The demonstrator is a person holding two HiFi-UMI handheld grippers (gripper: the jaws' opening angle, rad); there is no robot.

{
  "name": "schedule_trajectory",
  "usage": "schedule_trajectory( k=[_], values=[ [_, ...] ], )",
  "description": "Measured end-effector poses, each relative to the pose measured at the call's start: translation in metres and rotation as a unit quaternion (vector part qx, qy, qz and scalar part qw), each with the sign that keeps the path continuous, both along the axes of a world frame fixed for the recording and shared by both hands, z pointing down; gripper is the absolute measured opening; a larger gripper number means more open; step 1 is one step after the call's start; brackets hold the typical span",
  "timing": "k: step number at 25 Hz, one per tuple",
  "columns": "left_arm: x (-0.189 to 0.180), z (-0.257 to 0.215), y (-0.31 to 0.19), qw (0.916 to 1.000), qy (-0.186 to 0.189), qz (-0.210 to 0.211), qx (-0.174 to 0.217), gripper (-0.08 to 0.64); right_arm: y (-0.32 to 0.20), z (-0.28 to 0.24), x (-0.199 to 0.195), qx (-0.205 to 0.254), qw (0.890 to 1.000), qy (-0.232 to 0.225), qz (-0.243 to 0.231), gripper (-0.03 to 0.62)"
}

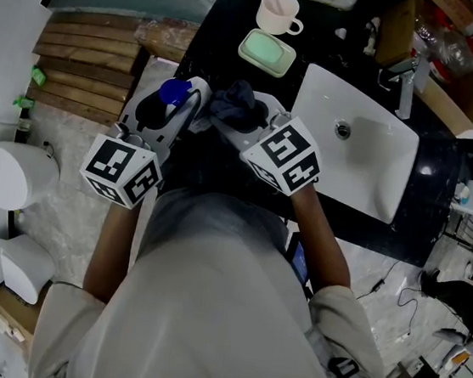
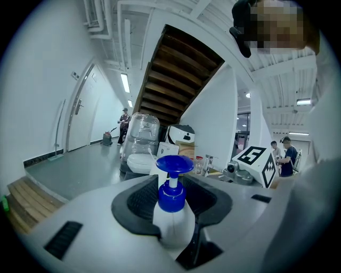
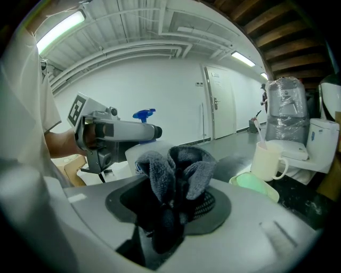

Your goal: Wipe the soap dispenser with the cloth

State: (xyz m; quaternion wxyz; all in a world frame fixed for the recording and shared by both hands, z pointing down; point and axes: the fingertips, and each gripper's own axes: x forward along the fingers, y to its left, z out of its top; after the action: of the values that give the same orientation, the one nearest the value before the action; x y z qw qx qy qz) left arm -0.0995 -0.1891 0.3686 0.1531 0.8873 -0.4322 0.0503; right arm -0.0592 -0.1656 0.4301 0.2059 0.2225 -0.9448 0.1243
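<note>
1. Gripped the soap dispenser [image 2: 171, 216] by its white body between the fingers [image 2: 136, 205] of the left gripper [image 2: 173, 194], spread fairly wide, with the blue pump upright above them.
2. Clamped a bunched dark grey cloth [image 3: 176, 173] in the narrowly set fingers [image 3: 213, 205] of the right gripper [image 3: 170, 213].
3. Held the cloth right beside the dispenser, by the left edge of the dark worktop [image 1: 226, 29]; could not tell whether they touched.
4. Showed, farther back on the worktop, a cream mug [image 1: 278, 13] and a pale green soap dish [image 1: 267, 52], with a white sink [image 1: 375, 171] to the right.
</note>
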Motion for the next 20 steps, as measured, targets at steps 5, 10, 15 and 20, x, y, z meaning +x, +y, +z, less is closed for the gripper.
schedule_trajectory(
  k=[5,10,15,20],
  values=[
    [0.006,0.003,0.004,0.9998,-0.009,0.02,0.004,0.147,0.002,0.02,0.003,-0.014,1.0,0.017,0.0,0.166],
    [0.01,0.005,0.009,0.9992,-0.018,0.033,0.013,0.149,0.007,0.037,0.004,-0.03,0.999,0.03,-0.001,0.166],
    [0.008,0.002,0.011,0.9994,-0.011,0.028,0.016,0.149,0.01,0.041,0.005,-0.035,0.999,0.033,-0.003,0.166],
    [0.002,0.003,0.011,0.9997,-0.006,0.019,0.016,0.149,0.011,0.041,0.006,-0.034,0.999,0.033,-0.003,0.166]
  ],
)
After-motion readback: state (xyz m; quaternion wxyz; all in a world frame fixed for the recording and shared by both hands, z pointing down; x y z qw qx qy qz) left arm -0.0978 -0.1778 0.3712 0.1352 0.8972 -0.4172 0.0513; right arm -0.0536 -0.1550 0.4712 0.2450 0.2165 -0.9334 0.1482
